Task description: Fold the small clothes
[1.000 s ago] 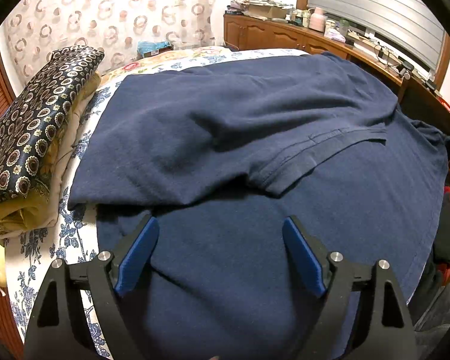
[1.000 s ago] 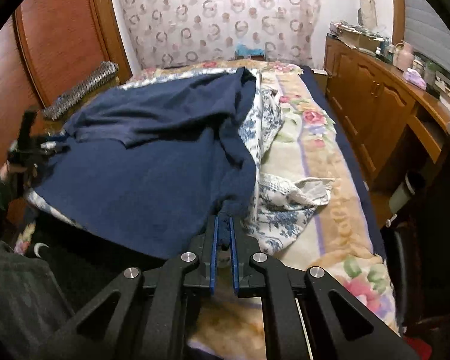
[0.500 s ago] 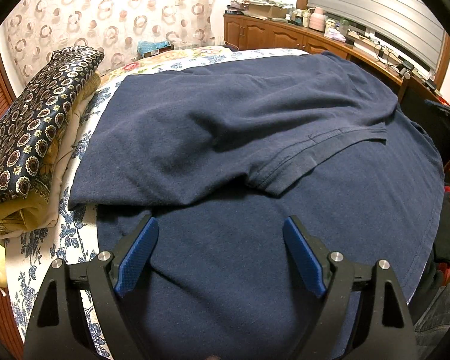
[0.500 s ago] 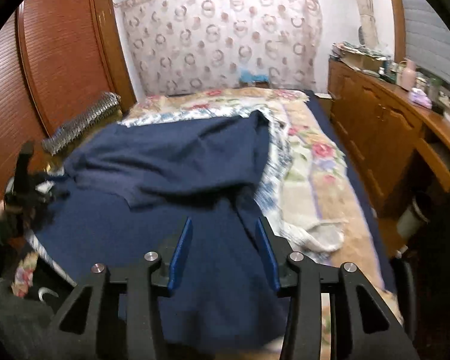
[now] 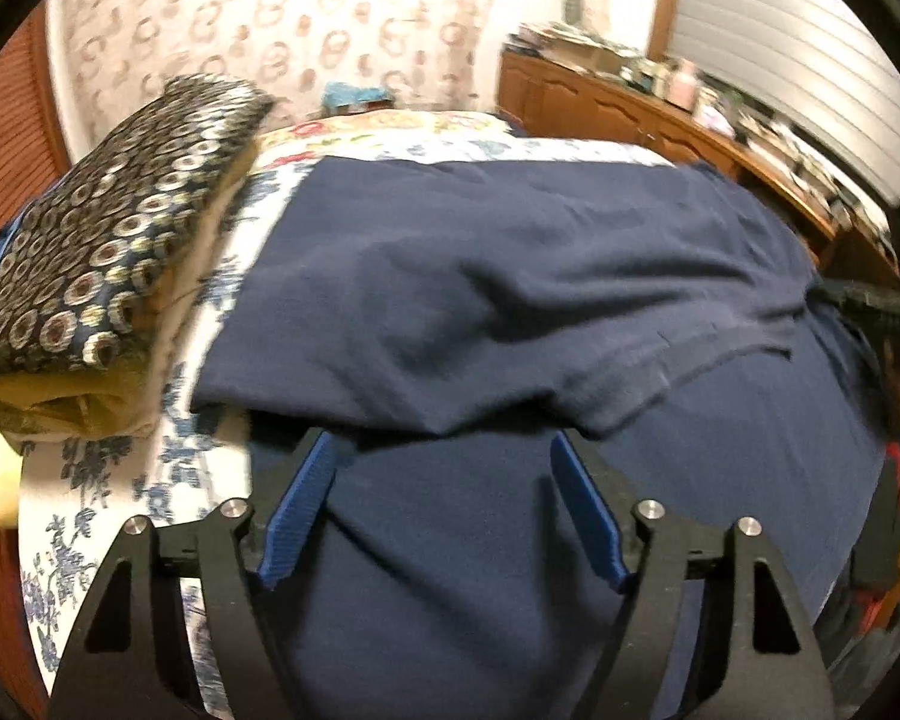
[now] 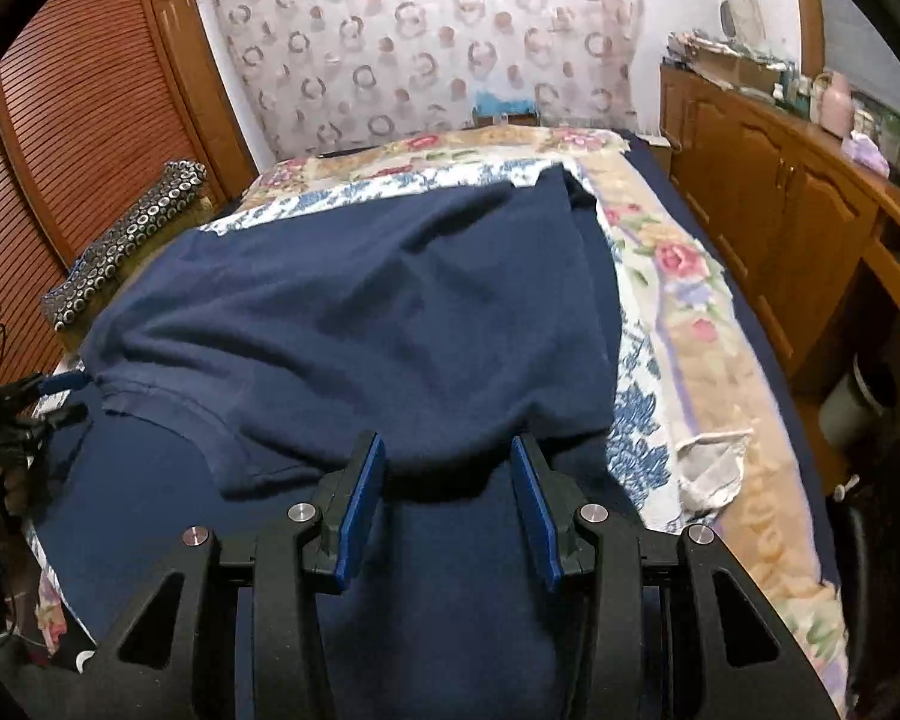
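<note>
A navy blue shirt (image 5: 510,276) lies spread on the bed, its far part folded over the near part, with a ribbed hem (image 5: 648,360) running across. It also shows in the right wrist view (image 6: 378,324). My left gripper (image 5: 444,450) is open and empty, low over the near layer just short of the fold edge. My right gripper (image 6: 447,450) is open and empty, over the shirt's near right part at the fold edge.
A patterned folded cushion stack (image 5: 108,252) lies left of the shirt. The flowered bedspread (image 6: 684,312) runs along the right. A wooden cabinet (image 6: 780,180) with clutter stands right of the bed. A slatted wooden wardrobe (image 6: 72,120) stands at left.
My right gripper let go of the shirt's corner, opened and moved over the shirt. My left gripper moved forward and a little left towards the fold edge, staying open.
</note>
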Action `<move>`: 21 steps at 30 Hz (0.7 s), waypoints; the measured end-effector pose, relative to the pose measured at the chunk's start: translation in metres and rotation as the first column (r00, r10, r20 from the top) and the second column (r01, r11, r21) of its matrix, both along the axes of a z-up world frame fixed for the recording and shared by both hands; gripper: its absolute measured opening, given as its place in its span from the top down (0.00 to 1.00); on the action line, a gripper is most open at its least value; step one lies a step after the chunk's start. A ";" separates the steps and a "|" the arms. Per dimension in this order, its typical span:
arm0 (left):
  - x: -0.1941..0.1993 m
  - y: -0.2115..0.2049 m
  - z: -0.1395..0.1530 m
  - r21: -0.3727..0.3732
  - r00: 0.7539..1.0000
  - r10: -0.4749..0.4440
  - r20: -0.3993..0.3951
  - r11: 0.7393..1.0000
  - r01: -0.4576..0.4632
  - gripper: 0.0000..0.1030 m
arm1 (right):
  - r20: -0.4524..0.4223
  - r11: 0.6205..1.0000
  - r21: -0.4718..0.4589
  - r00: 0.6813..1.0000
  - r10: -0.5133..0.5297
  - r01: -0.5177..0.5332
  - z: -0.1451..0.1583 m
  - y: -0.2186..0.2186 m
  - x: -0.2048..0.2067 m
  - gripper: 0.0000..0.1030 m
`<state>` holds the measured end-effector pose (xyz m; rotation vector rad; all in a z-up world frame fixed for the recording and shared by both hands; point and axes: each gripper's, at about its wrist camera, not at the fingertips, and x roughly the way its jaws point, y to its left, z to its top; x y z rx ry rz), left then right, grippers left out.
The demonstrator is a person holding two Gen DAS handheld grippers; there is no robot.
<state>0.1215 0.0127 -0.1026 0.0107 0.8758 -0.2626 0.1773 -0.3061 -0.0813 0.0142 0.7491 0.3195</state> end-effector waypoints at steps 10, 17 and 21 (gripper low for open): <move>0.026 0.026 -0.004 -0.094 0.995 0.083 -0.053 0.992 -0.087 0.35 | -0.007 1.000 0.002 1.000 -0.020 0.020 0.011 0.005 0.002 0.56; 0.030 0.027 0.002 -0.127 0.995 0.093 -0.035 0.987 -0.097 0.56 | -0.018 1.000 0.001 1.000 -0.020 0.020 0.013 0.003 0.002 0.56; 0.036 0.028 0.000 -0.109 0.995 0.097 -0.036 0.989 -0.100 0.62 | -0.026 0.999 0.007 0.999 -0.045 0.045 0.017 0.002 0.010 0.56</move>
